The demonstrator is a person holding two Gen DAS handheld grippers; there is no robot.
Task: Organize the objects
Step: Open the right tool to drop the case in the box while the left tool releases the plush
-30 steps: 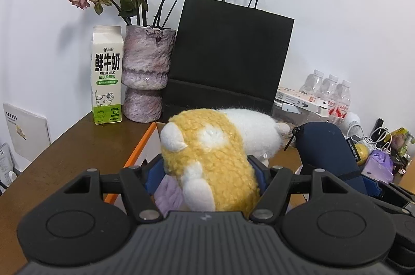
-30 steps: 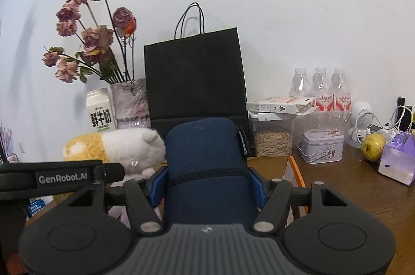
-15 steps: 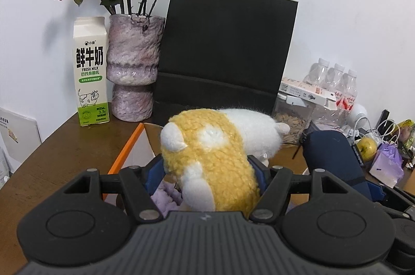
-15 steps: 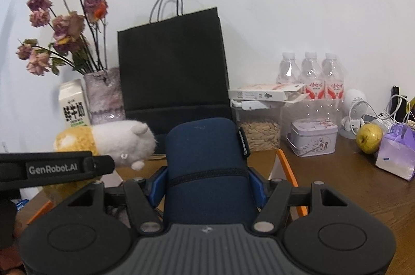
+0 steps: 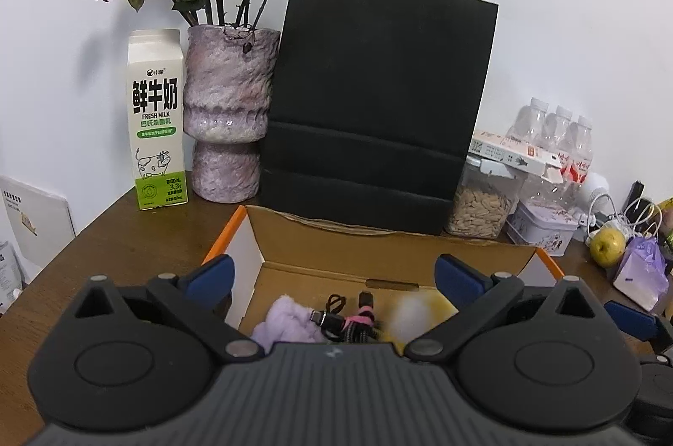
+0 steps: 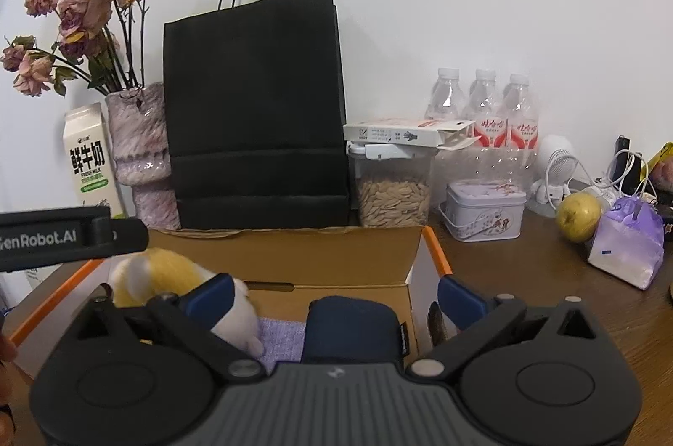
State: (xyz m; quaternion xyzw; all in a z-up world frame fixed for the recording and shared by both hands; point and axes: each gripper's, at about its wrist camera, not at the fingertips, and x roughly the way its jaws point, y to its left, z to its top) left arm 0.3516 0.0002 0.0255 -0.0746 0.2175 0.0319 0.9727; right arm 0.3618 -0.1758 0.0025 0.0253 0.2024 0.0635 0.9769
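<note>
Now both claws opening: left gripper (image 5: 332, 277) and right gripper (image 6: 334, 294) gripping nothing. Plush toy (image 6: 168, 273) and blue pouch (image 6: 351, 328) dropping into cardboard box (image 6: 294, 256). Risk: withdrawing pads snagging plush, tipping box.

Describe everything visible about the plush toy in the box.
The plush toy is fluffy, yellow and white, with small white nubs. It lies inside the cardboard box, at its left side, partly hidden behind the right hand-held gripper, whose jaws are opening. Its white end rests on purple cloth. The left view shows it only as a blur.
</note>
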